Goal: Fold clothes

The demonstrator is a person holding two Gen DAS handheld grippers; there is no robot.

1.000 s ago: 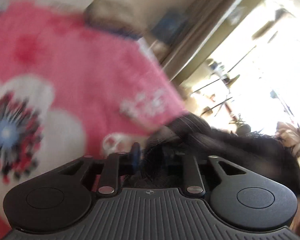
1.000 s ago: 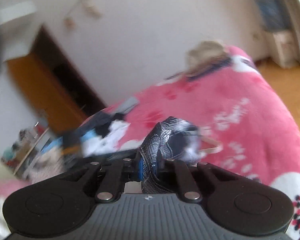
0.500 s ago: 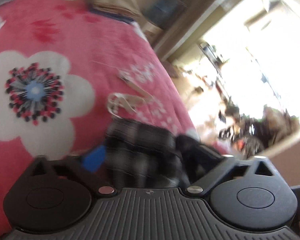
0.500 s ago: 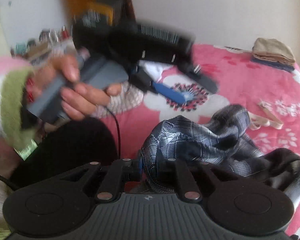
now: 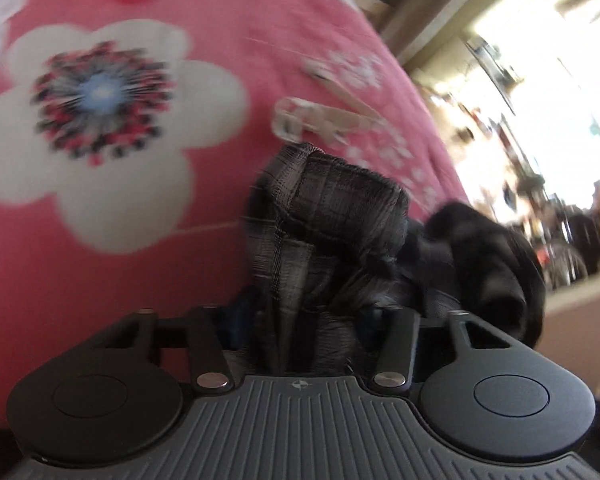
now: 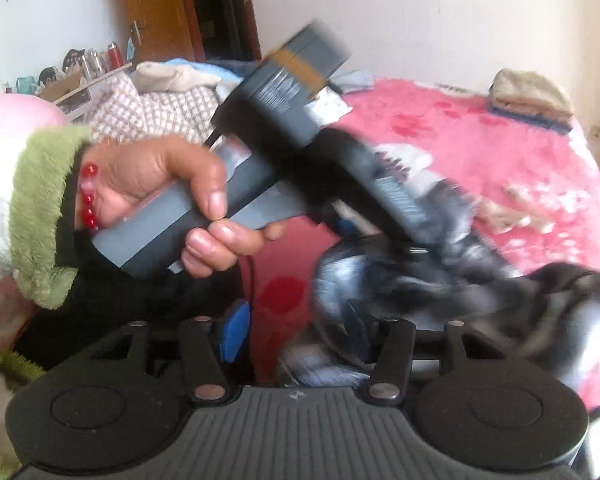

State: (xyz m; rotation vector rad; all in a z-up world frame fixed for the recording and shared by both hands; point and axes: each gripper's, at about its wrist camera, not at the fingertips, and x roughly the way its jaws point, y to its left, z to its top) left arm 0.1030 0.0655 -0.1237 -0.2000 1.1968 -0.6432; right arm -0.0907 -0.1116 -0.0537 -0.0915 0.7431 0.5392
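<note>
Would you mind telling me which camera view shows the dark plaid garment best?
The left wrist view: the plaid garment sits centred and fairly sharp, bunched between the left gripper's fingers on the pink blanket. The right wrist view shows it blurred and partly hidden behind the left gripper.

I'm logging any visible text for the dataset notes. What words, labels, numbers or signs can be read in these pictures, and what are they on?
No text can be read.
Pale printed label lines on the left gripper, seen from the right wrist: too blurred to read.
Small round emblem on the gripper housing in each wrist view: a mark, no letters.
Pink blanket: only flower patterns.
</note>
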